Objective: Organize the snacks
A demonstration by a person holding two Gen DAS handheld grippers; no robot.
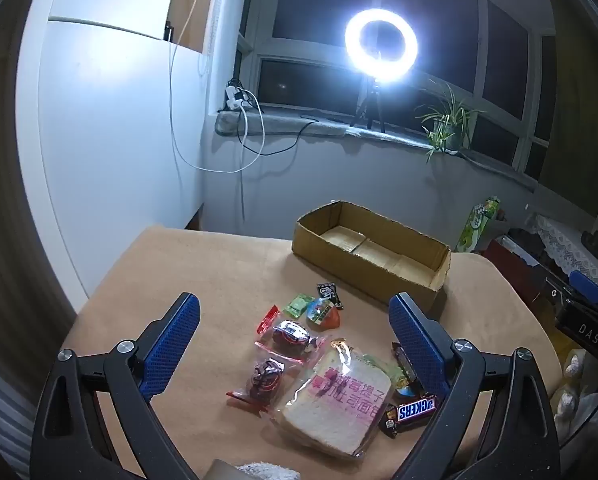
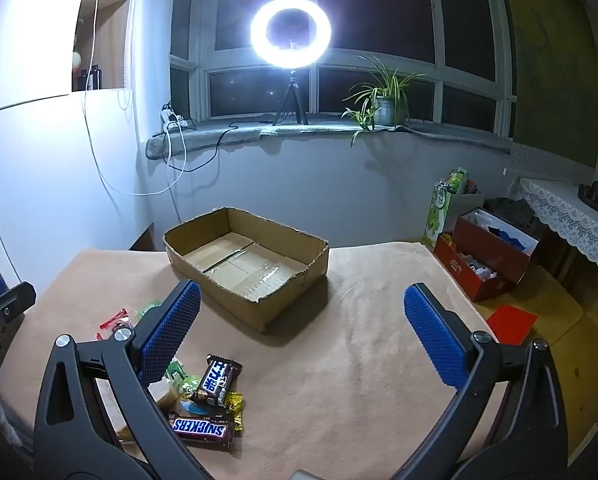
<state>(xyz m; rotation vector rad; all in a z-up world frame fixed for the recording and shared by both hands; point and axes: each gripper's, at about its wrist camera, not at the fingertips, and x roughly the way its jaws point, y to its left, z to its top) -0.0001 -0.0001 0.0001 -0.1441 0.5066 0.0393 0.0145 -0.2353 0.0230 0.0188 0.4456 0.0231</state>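
An open cardboard box (image 1: pixel 383 276) (image 2: pixel 295 280) stands empty at the far side of the tan-covered table (image 1: pixel 219 264) (image 2: pixel 359 320). Snacks lie in a loose pile nearer me: a bagged bread slice (image 1: pixel 339 404), two red-edged clear packets (image 1: pixel 265 380), a green candy (image 1: pixel 297 305), a small black sachet (image 1: pixel 330 295), a Snickers bar (image 1: pixel 415 411) (image 2: pixel 203 429) and a second chocolate bar (image 2: pixel 217 380). My left gripper (image 1: pixel 295 314) hovers open above the pile, holding nothing. My right gripper (image 2: pixel 303 304) is open over bare cloth, right of the bars, with nothing between its fingers.
A ring light on a tripod (image 1: pixel 380 48) (image 2: pixel 291 32) and a potted plant (image 2: pixel 383 100) stand on the windowsill behind. Cables hang down the white wall (image 1: pixel 119 160). Right of the table are a red shoebox (image 2: pixel 487 264), a green bag (image 2: pixel 445 204) and a lace-covered shelf (image 2: pixel 571 212).
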